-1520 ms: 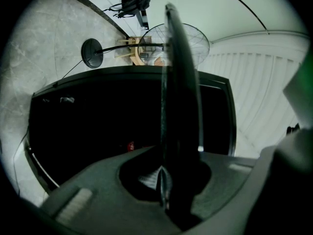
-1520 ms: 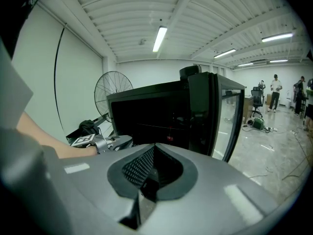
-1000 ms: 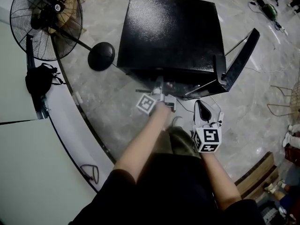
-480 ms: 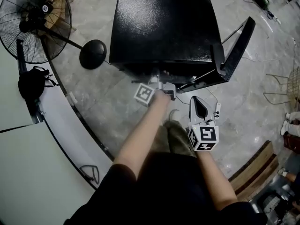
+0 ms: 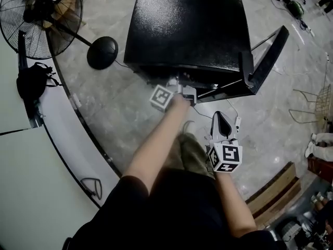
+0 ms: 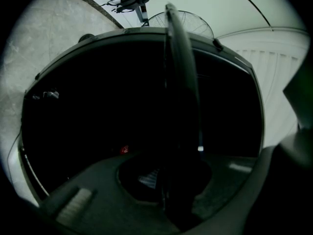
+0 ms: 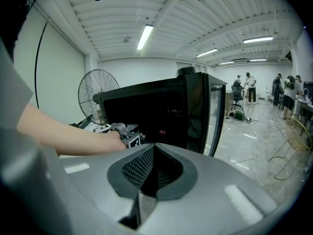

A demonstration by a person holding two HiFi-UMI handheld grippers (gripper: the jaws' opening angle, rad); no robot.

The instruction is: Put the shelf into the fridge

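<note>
Jaws of the left gripper [image 5: 178,84] are squeezing almost fully together on the thin edge of the flat dark shelf [image 6: 178,82]. In the left gripper view the shelf is showing edge-on as a narrow dark bar, running from between the jaws out in front of the dark open front of the small shiny black fridge [image 5: 187,30]. That view is very dark, so how far in the shelf is reaching is hard to tell. In the head view the person's bare left arm [image 5: 156,150] is stretching out to the front of the fridge, and the left gripper is sitting right at the opening, under the fridge's top edge. The black fridge door [image 5: 268,61] is standing open on the right side. The right gripper [image 5: 220,117] is hanging back near the person's knee, well apart from the fridge, and pointing toward it. In the right gripper view its jaws are meeting with nothing between them. The fridge is standing on the pale shiny stone floor [image 5: 130,119]. To its left a black standing fan [image 5: 39,14] with a round black base [image 5: 102,52] is standing near the long curved white counter [image 5: 57,119], and a black bag [image 5: 32,82] is sitting beside the counter. Far off in the right gripper view, some people [image 7: 249,87] are standing in the big white room.
</note>
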